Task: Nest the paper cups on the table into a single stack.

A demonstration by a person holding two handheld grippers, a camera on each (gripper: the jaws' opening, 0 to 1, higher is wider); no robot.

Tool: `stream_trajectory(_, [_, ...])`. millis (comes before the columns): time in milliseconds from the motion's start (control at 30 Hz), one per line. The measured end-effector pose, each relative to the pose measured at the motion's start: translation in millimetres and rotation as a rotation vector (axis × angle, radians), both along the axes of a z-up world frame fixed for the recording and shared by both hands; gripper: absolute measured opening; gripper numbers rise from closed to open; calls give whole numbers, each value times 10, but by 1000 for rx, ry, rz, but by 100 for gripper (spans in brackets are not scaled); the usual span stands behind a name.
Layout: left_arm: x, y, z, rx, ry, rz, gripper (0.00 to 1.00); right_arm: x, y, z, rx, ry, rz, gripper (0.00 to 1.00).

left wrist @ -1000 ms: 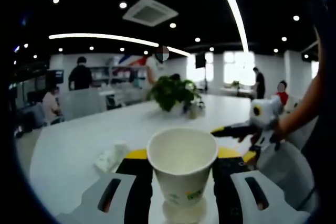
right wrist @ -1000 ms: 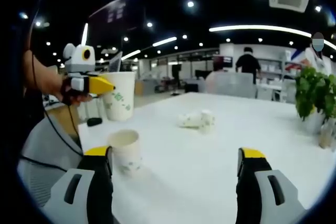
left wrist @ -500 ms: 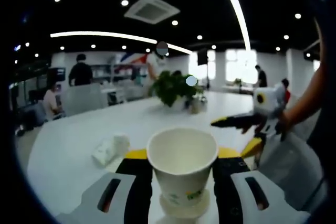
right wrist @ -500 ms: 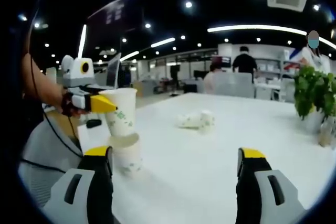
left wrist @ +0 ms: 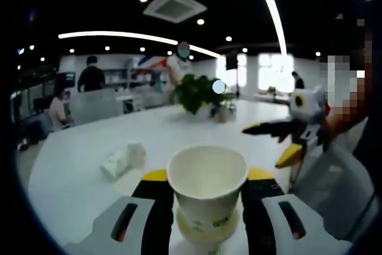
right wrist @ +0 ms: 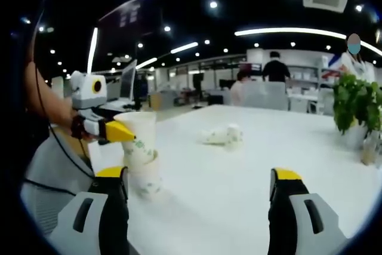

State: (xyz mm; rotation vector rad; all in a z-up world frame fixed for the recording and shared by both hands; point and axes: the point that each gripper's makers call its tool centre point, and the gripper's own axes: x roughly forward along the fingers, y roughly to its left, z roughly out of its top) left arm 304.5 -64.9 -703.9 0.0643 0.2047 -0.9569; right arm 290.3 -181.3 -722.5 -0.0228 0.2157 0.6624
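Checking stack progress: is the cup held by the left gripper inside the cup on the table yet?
Partly in. The held cup, clamped by the left gripper, has its base below the rim of the table cup.

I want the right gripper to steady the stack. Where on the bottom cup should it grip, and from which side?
Judging by the pictures, grip the bottom cup low on its wall, side-on from the side away from the left gripper: it stands upright, and the upper cup fills its rim.

Left gripper view peers close over a held cup across the table; right gripper view looks from farther back, sharing cups and plant.
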Motion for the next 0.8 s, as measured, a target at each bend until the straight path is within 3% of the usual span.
stream_trajectory(800, [-28,58,-266,38,41,20,43,6,65,11,-6,3,21,97])
